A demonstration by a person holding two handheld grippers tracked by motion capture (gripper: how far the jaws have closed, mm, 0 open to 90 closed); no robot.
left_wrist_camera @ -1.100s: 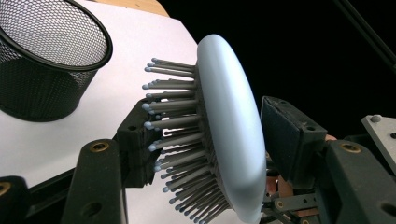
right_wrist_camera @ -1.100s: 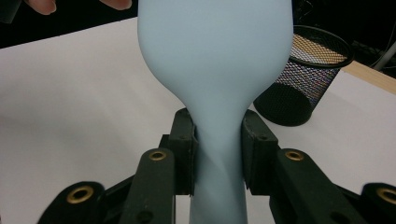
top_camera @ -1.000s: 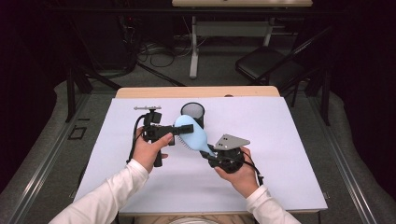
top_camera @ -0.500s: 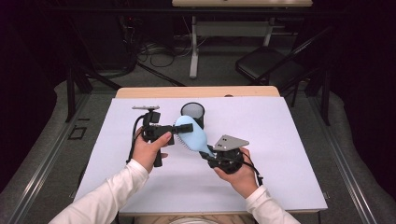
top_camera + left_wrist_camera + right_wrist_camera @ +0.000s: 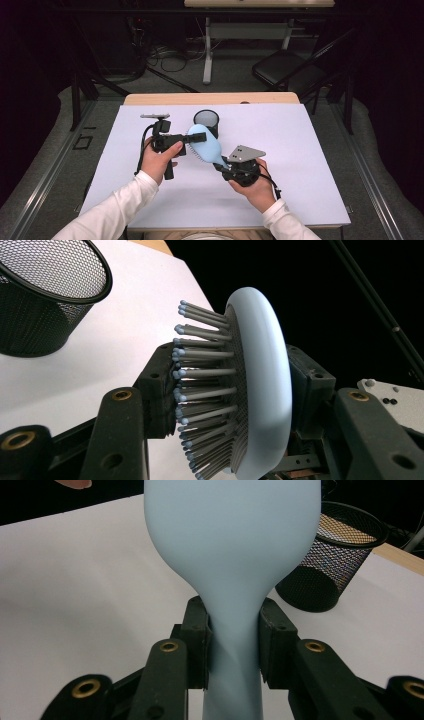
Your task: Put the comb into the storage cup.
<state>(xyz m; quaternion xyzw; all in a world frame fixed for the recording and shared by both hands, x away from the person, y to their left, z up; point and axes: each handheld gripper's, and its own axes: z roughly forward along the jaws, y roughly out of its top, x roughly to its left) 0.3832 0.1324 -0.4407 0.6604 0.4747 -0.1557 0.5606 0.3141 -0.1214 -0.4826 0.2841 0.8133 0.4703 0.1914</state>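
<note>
A pale blue plastic hairbrush with grey bristles [image 5: 206,146] is hanging in the air over the middle of the white tabletop [image 5: 310,165], a little toward its far edge, and both tools are gripping it at once. The right tool [image 5: 223,165] is clenching the narrow handle, its two black jaws pressing either side of the neck where the handle widens into the head. The left tool [image 5: 186,140] is clamping the head itself, one jaw sitting among the bristles and the other against the smooth back. The brush's long axis is running slantwise, handle toward the near right corner, head toward the far left, so each hand is sitting at its own end. The round black wire-mesh cup [image 5: 206,121] is standing just beyond the head, near the far edge, nearer the left tool; I would guess any drop goes there. The handle's end is lying hidden inside the right tool, and the bristle-side jaw's contact is hard to make out.
</note>
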